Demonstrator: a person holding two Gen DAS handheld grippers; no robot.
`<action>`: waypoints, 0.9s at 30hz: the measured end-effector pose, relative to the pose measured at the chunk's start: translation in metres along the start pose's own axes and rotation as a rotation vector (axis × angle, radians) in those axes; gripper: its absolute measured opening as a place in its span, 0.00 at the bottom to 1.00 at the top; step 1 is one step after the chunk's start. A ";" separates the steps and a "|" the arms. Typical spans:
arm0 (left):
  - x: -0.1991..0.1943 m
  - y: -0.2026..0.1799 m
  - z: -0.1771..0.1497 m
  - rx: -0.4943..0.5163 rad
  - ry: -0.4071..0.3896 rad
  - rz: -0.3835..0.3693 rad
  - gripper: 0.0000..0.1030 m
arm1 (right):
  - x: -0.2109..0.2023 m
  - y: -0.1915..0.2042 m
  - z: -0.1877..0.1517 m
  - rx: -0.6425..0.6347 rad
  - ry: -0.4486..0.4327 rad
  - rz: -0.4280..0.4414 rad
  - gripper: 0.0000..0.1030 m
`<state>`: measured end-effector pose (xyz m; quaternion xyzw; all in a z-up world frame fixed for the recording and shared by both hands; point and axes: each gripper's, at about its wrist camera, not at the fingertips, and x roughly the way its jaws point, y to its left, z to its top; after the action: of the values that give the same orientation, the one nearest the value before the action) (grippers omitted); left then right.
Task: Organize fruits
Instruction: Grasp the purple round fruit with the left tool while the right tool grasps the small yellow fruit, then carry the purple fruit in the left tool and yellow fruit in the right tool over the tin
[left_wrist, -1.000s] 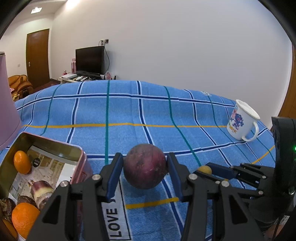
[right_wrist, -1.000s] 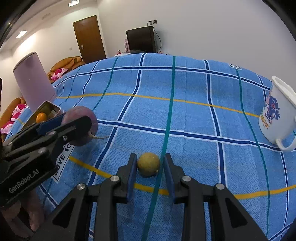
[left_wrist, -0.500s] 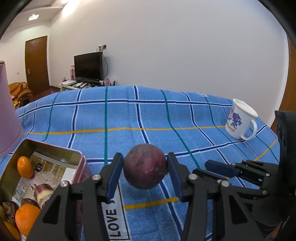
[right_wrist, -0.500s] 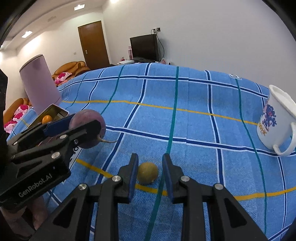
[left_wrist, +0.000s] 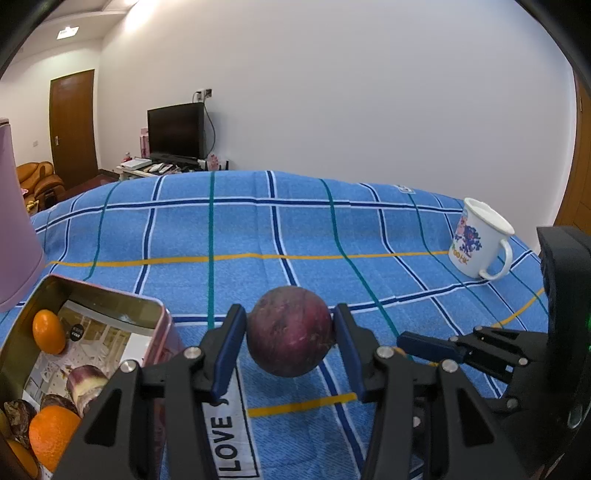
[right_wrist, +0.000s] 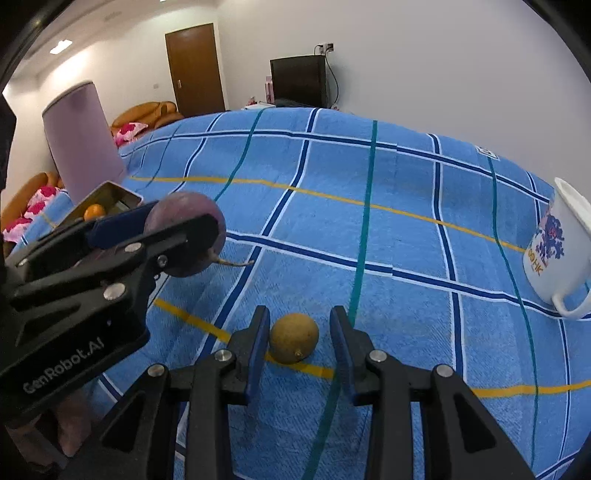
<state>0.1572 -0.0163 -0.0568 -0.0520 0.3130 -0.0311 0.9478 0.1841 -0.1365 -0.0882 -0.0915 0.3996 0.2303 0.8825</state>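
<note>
My left gripper (left_wrist: 290, 345) is shut on a round dark purple fruit (left_wrist: 290, 330) and holds it above the blue plaid cloth, just right of an open pink tin (left_wrist: 159, 325) that holds oranges (left_wrist: 48, 331) and other fruit. The same gripper and purple fruit (right_wrist: 184, 236) show at the left of the right wrist view. My right gripper (right_wrist: 299, 347) is open, with its fingers on either side of a small yellow-brown fruit (right_wrist: 293, 342) that lies on the cloth, with gaps on both sides.
A white mug (left_wrist: 478, 243) with a blue print stands at the right, also in the right wrist view (right_wrist: 561, 254). A tall lilac container (right_wrist: 81, 140) stands behind the tin. A "LOVE" label (left_wrist: 229, 439) lies on the cloth.
My left gripper has risen a little with the purple fruit. My right gripper has opened wider around the yellow-brown fruit, which now rests free on the cloth.
</note>
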 end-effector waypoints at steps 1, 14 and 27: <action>0.000 0.000 0.000 0.000 -0.001 0.000 0.49 | 0.001 -0.001 0.000 0.004 0.007 0.002 0.35; 0.000 0.001 0.000 -0.004 0.002 -0.003 0.49 | -0.012 -0.005 -0.004 0.030 -0.063 0.044 0.26; -0.007 -0.002 -0.002 0.018 -0.036 0.007 0.49 | -0.039 -0.005 -0.006 0.030 -0.208 0.039 0.26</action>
<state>0.1496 -0.0179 -0.0541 -0.0428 0.2960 -0.0297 0.9538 0.1600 -0.1556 -0.0634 -0.0460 0.3108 0.2497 0.9160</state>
